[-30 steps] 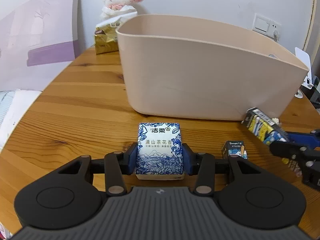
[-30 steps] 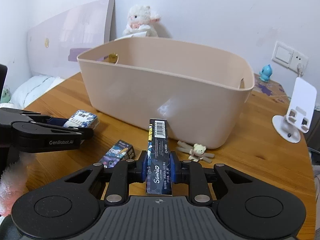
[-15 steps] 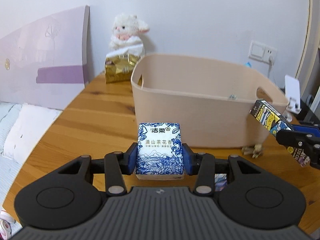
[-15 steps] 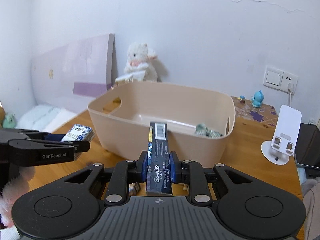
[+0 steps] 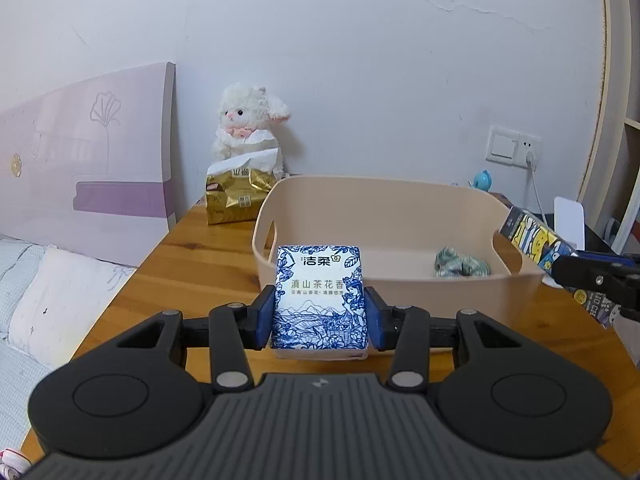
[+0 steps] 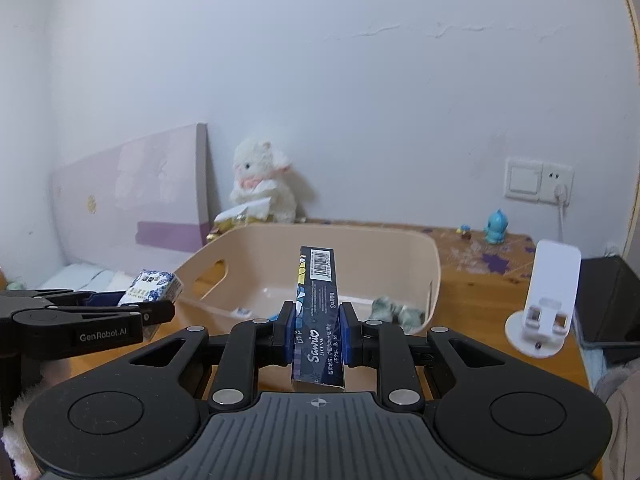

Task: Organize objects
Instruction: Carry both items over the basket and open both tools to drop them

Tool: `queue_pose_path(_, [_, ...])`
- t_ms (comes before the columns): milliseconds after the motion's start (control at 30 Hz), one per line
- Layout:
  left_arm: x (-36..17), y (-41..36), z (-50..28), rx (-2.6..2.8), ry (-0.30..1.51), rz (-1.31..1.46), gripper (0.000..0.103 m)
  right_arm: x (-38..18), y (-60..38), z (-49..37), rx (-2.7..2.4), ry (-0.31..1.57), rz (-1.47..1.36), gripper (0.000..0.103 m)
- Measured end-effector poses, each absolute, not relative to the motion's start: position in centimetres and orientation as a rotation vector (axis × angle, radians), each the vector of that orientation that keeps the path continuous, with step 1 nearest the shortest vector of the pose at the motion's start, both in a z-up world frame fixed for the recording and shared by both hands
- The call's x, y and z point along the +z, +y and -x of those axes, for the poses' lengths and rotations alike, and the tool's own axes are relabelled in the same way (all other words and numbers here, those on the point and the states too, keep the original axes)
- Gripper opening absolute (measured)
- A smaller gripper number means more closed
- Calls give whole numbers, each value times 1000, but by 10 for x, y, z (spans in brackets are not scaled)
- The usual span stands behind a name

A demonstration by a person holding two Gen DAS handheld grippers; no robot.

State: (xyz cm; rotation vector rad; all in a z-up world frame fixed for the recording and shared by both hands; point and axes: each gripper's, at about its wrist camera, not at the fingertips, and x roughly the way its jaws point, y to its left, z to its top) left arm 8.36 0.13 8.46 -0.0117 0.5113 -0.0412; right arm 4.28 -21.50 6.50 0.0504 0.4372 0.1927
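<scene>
Blue-and-white tissue pack [image 5: 320, 298] and dark Sanrio box [image 6: 318, 316], both clamped above the beige bin [image 5: 400, 200]

Left gripper [image 5: 320, 316] and right gripper [image 6: 316, 330] each grasp their item; carry past the near rim before releasing (the crumpled cloth [image 5: 462, 266] lies at 3 o'clock inside). Phone stand [image 6: 546, 300] is well clear.

Ahead of my left gripper [image 5: 319, 314] the beige bin [image 5: 400, 292] lies open-topped, only crumpled green cloth [image 5: 462, 266] on its floor at right. My right gripper [image 6: 318, 330] crowds that side; a phone stand [image 6: 550, 292] stands beyond.
</scene>
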Motion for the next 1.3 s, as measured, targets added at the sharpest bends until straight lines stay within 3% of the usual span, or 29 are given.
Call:
queue_pose_path(367, [101,-30,-136,-19,459,-68,48,50,-215,-107,79,461,-56,21])
queue_pose_path(800, [54,-56,-194,19,622,-175,48,15,-214,-144,27,565,-8,21])
queue_pose_path(833, [52,-55,-196,21,632,-168,48,15,-213,-143,30,562,-2,31])
queue_pose_path(933, [53,-50,-195,24,638,-152,54,18,-212,-138,31,540,16,46])
queue_pose_path(1000, [56,-47,-191,23,623,-144,79,23,-214,-132,34,520,8,58])
queue_pose_path(1300, [81,-34,-155,4,556,-125,93,35,-226,-82,71,489,20,94])
